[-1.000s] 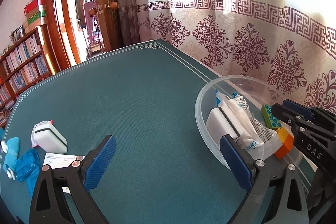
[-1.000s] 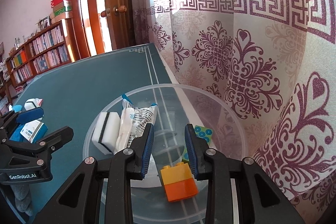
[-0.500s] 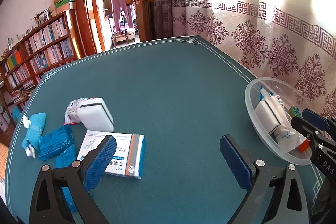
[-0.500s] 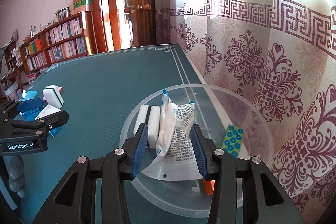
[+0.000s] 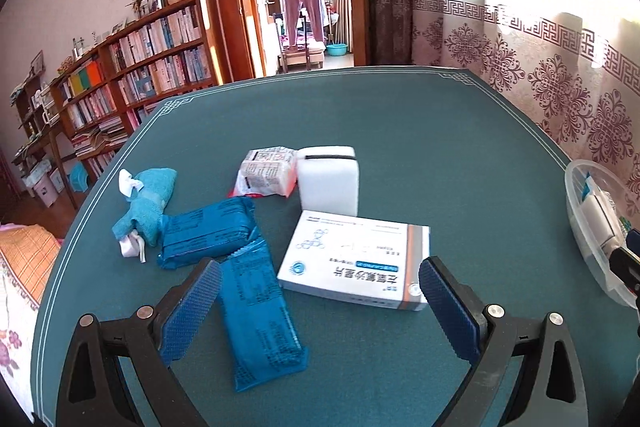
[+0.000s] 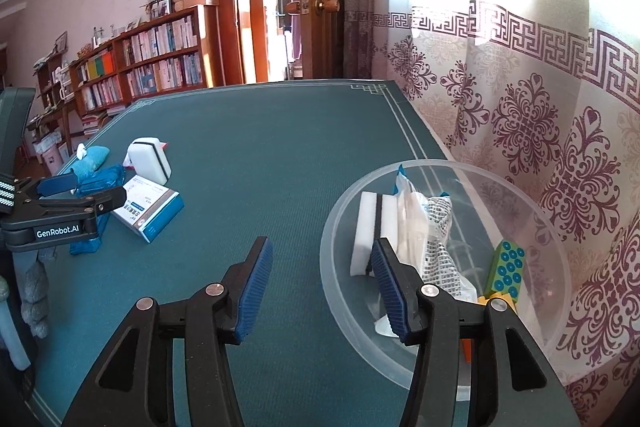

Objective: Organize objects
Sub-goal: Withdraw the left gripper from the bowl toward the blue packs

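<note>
Blue packets (image 5: 256, 311) remain on the bench (image 5: 400, 131); left tool (image 5: 320, 311) wide, empty, poised to grasp one; right tool (image 6: 324, 291) opening, empty.

Legible text is sparse. In the right wrist view the side of the left gripper (image 6: 76, 197) carries a white label reading "GenRobot.AI" — the only clearly readable mark. The white medicine box (image 5: 356, 259) on the green table bears a row of large Chinese characters along its lower edge, seen upside down in the left wrist view; they cannot be made out with confidence, and the smaller print, the round blue logo and the molecule diagram beside them are too small to read. Printing covers the white wrapped packet (image 5: 266, 171), the two blue packs (image 5: 256, 311) and the plastic bag (image 6: 440, 239) in the clear bowl — all illegible. Book spines on the shelf (image 5: 156, 55) are too small.
</note>
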The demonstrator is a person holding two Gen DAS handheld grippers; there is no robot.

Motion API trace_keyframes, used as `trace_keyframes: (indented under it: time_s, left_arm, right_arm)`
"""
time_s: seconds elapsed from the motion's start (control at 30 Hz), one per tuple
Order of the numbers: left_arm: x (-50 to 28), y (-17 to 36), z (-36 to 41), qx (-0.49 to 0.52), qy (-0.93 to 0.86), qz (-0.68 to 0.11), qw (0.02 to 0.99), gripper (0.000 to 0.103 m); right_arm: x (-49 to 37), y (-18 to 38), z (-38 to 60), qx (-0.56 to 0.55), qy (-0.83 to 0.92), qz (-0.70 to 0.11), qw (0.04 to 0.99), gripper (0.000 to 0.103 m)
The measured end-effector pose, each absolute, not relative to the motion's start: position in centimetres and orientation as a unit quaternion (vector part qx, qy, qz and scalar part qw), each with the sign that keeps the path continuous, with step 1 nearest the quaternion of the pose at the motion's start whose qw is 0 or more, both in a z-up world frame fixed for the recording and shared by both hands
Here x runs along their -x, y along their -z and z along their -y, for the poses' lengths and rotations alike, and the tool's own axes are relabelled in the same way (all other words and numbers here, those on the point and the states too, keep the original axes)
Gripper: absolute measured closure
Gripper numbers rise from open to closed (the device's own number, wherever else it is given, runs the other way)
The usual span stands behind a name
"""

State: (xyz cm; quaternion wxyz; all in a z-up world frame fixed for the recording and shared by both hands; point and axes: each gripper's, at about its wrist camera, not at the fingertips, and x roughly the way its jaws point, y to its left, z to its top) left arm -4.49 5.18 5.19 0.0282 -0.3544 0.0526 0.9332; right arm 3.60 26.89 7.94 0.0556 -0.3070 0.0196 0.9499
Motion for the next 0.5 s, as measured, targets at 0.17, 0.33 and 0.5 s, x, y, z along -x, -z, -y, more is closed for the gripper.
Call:
trace_keyframes:
  time_s: [0.17, 0.33, 0.5]
  left_arm:
    - [5.0, -4.3, -2.4, 0.368, -0.929, -0.036, -0.006, 0.002]
    - [5.2, -3.6, -1.3, 0.377, -0.925, -0.035, -0.017, 0.002]
    - [5.3, -2.4, -0.4, 0.39, -0.92, -0.044, -0.027, 0.002]
  right_arm:
    - [-2.9, -7.6, -25.4, 0.316, -0.948, -0.013, 0.034, 0.048]
    - [-2.2, -7.2, -23.9, 0.325, -0.946, -0.006, 0.014, 0.048]
    - [-1.6, -6.8, -22.8, 0.333, -0.943, 0.0, -0.003, 0.047]
